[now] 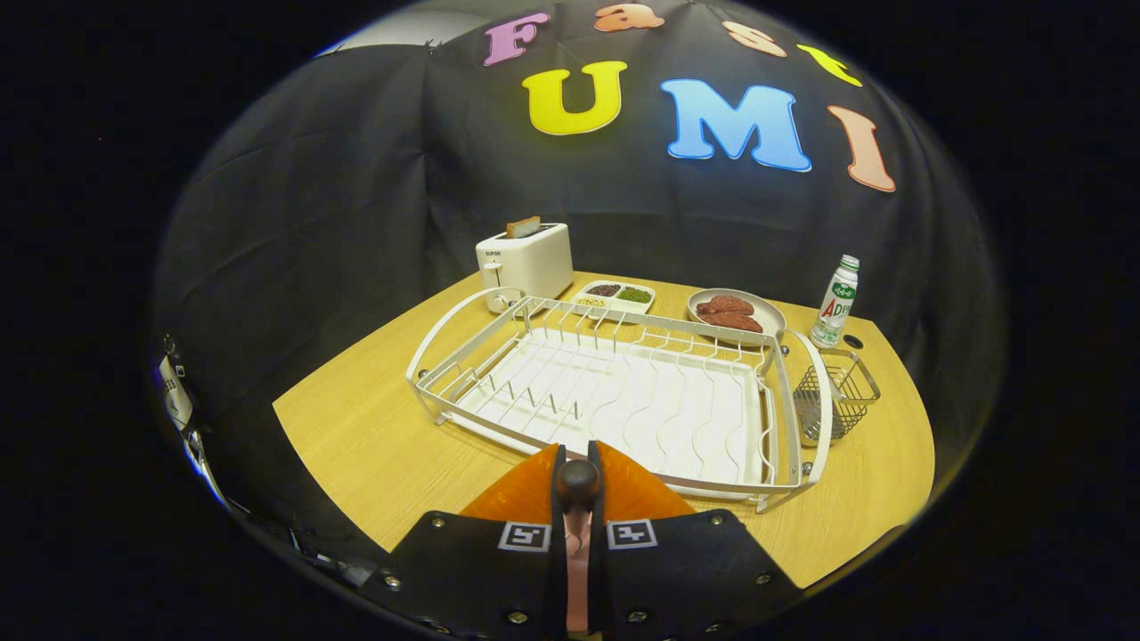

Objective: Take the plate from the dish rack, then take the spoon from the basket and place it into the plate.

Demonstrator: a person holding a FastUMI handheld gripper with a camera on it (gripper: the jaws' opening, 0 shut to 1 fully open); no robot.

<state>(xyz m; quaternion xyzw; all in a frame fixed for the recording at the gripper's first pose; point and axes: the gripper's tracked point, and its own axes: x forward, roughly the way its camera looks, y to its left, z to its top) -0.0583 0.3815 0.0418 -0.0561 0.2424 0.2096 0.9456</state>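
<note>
You worked at a light wooden table [374, 436] in a booth with a black cloth wall [356, 223] behind it.

Closest to you, your gripper [578, 454] had its two fingers squeezed close together. They pinched a thin pink spoon with a dark round end [578, 485]. The spoon stood up in the small gap between the fingers, and its dark end poked out near the tips. It was up off the table.

Just ahead of the fingers lay the white wire dish rack with a white tray under it [641, 401]. A small wire mesh basket [842, 392] hung on the rack's right end.

Beyond the rack stood a row of things. At the left was a white toaster [525, 260] with a slice of brown bread [523, 226] sticking out of the top. Beside it was a white dish split into little parts [614, 296] with dark and green bits in them. Next came a round pale plate of brown meat [773, 319]. A white bottle with a green cap [835, 303] stood behind the basket.
</note>
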